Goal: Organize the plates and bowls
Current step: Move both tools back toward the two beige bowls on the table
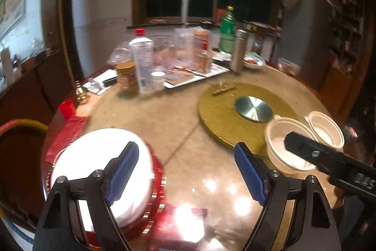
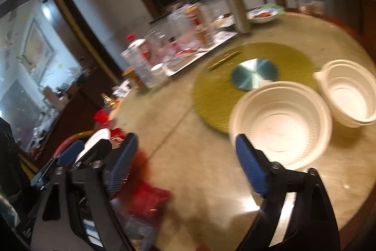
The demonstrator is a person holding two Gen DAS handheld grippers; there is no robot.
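A white plate lies on a red gold-rimmed charger at the table's near left. My left gripper is open and empty, its left finger over the plate's right part. Two white plastic bowls stand at the right: a nearer one and a farther one. My right gripper is open and empty, its right finger just before the nearer bowl's rim. The right gripper's black body shows in the left wrist view, over the nearer bowl.
A round olive placemat with a metal disc lies mid-table. Behind it stand bottles, jars, a white tray, a steel flask and a food dish. A red cup and red packets sit left.
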